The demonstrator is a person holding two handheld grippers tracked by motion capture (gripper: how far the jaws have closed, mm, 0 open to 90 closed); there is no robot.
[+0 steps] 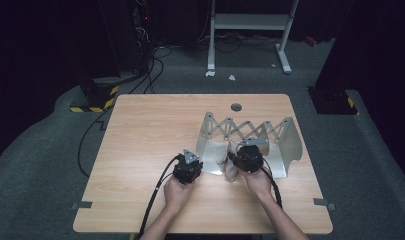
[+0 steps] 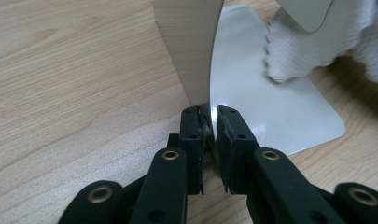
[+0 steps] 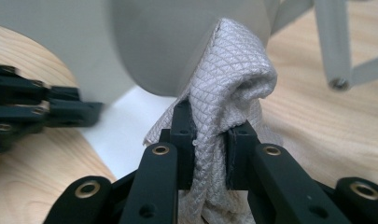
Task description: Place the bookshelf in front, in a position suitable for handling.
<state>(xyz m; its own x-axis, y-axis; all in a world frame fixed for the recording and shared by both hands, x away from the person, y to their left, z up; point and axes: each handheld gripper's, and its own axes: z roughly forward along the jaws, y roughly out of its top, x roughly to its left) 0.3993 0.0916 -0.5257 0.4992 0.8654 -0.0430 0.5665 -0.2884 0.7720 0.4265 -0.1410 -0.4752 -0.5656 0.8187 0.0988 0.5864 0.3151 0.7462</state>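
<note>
Wiping looks to be the step in hand. At centre right of the high view, a folding metal rack (image 1: 250,137) with curved plates and a scissor-link back stands on the wooden worktop (image 1: 150,130). The left tool (image 2: 213,122) is clamped narrow on the lower edge of one curved plate (image 2: 191,51), seemingly to steady the rack. The right tool (image 3: 210,133) grips a bunched grey waffle-weave cloth (image 3: 228,93), pressed against a plate at the middle of its own view. In the left gripper view the cloth (image 2: 317,46) sits at upper right, lying over the rack's flat base. Next, I judge, the cloth must be drawn across the plate while the left grip holds firm, so the light rack neither slides nor folds.
</note>
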